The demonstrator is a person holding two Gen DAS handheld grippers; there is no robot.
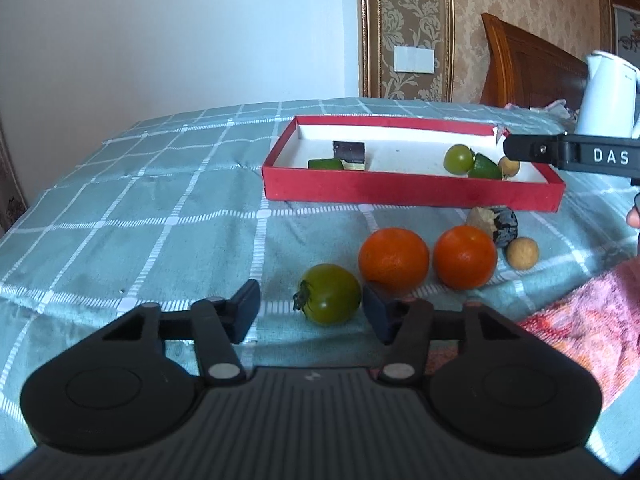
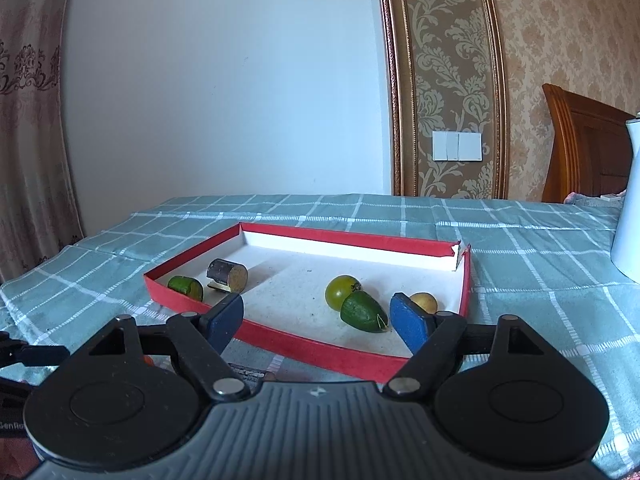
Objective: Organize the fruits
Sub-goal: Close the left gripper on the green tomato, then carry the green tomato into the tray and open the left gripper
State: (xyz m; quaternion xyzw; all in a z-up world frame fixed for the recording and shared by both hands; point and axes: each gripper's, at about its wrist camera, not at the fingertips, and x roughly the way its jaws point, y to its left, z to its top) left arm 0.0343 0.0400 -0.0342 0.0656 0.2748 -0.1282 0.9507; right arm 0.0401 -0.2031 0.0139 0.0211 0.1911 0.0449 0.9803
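A green tomato [image 1: 330, 294] lies on the checked cloth between the fingers of my left gripper [image 1: 312, 312]. The right pad is at its side and the left pad stands clear, so the gripper is open. Just beyond lie two oranges [image 1: 394, 260] [image 1: 464, 256] and a longan [image 1: 522, 253]. My right gripper [image 2: 316, 320] hangs open and empty over the near rim of the red tray [image 2: 320, 348]. The tray holds another green tomato [image 2: 342, 291], a green pointed fruit [image 2: 362, 312], a longan [image 2: 424, 302], a dark cylinder [image 2: 227, 275] and a green cut piece [image 2: 186, 287].
A dark, partly brown lump [image 1: 494, 224] sits in front of the tray [image 1: 400, 192]. A white kettle [image 1: 608, 96] stands at the far right, and a pink towel [image 1: 592, 320] lies at the near right. The cloth drops away at the left edge.
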